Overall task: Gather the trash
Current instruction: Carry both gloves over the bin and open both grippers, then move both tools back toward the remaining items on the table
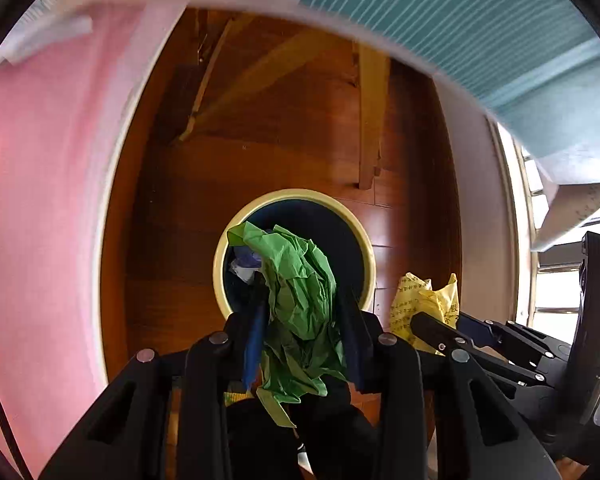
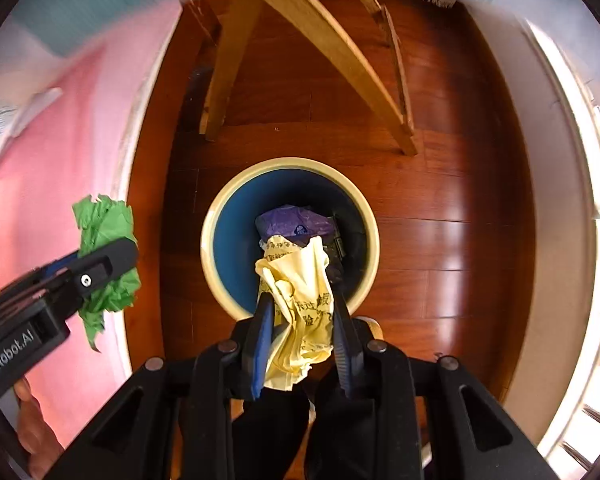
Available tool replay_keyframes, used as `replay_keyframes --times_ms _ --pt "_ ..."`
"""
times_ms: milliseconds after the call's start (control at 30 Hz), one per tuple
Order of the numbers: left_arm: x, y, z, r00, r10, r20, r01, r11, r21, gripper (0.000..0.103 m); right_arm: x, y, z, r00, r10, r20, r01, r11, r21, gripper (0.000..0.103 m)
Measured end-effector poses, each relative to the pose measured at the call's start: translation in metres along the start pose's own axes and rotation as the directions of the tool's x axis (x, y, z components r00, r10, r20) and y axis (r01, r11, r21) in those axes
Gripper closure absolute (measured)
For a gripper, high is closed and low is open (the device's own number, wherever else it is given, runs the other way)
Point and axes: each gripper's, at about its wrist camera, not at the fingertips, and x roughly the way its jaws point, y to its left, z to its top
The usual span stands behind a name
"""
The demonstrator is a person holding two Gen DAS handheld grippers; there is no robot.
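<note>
My left gripper [image 1: 302, 300] is shut on a crumpled green paper [image 1: 300, 292] and holds it above a round bin with a cream rim [image 1: 296, 194] and dark blue inside. My right gripper [image 2: 300, 296] is shut on a crumpled yellow printed wrapper [image 2: 296, 300], held over the same bin [image 2: 220, 208]. The bin holds a purple wrapper [image 2: 292, 222] and other scraps. The right gripper with the yellow wrapper [image 1: 424, 300] shows at the right of the left wrist view. The left gripper with the green paper [image 2: 104, 236] shows at the left of the right wrist view.
The bin stands on a dark wooden floor [image 2: 440, 208]. Wooden chair legs [image 2: 340, 52] stand behind the bin. A pink surface [image 1: 40, 200] lies to the left, a teal striped cloth [image 1: 480, 20] at the top, a white window frame [image 2: 580, 240] at the right.
</note>
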Motion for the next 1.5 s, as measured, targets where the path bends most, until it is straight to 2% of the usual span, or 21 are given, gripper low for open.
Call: replay_keyframes --times_ms 133,200,233,267,300,333,467,600,833,1000,1233,1500 --pt "0.045 0.002 0.004 1.000 -0.004 0.006 0.004 1.000 -0.001 0.067 0.042 -0.011 0.011 0.999 0.036 0.016 -0.036 0.999 0.004 0.072" --pt "0.062 0.001 0.006 1.000 -0.002 0.003 0.002 1.000 0.004 0.059 0.060 -0.018 0.017 0.998 0.061 0.006 -0.061 0.998 0.013 0.071" --pt "0.070 0.001 0.007 1.000 -0.007 -0.011 0.007 1.000 0.002 0.048 0.068 -0.021 0.020 0.997 0.074 -0.006 -0.074 0.997 0.019 0.065" --pt "0.078 0.002 0.008 0.999 -0.009 -0.033 0.009 1.000 -0.008 0.033 0.077 -0.025 0.022 0.997 0.077 -0.014 -0.077 0.997 0.029 0.060" --pt "0.088 0.004 0.008 0.999 0.001 -0.050 -0.002 1.000 -0.016 0.024 0.081 -0.026 0.023 0.997 0.079 -0.011 -0.078 0.996 0.035 0.046" --pt "0.095 0.005 0.008 0.998 0.007 -0.054 -0.009 1.000 -0.028 0.018 0.084 -0.030 0.024 0.997 0.077 -0.003 -0.077 0.996 0.036 0.038" --pt "0.110 0.012 0.011 0.997 0.041 -0.066 -0.045 0.997 -0.055 0.017 0.092 -0.044 0.023 0.997 0.073 0.011 -0.074 0.995 0.069 0.037" --pt "0.102 0.014 0.011 0.997 0.062 -0.046 -0.065 0.996 -0.064 0.017 0.090 -0.052 0.021 0.997 0.077 0.016 -0.078 0.992 0.102 0.037" --pt "0.059 0.001 0.011 0.991 0.131 0.017 -0.131 0.991 -0.020 0.017 0.058 -0.054 0.019 0.995 0.095 0.037 -0.099 0.988 0.116 0.037" --pt "0.013 -0.011 0.011 0.988 0.152 0.035 -0.152 0.988 -0.007 0.017 0.010 -0.048 0.018 0.993 0.097 0.062 -0.103 0.988 0.118 0.037" --pt "-0.094 -0.044 0.006 0.981 0.145 0.126 -0.150 0.988 0.033 0.017 -0.088 -0.040 0.012 0.987 0.105 0.119 -0.120 0.985 0.124 0.037" --pt "-0.217 -0.078 -0.002 0.959 0.115 0.258 -0.147 0.983 0.109 0.017 -0.200 -0.026 0.005 0.973 0.140 0.186 -0.162 0.981 0.109 0.037"
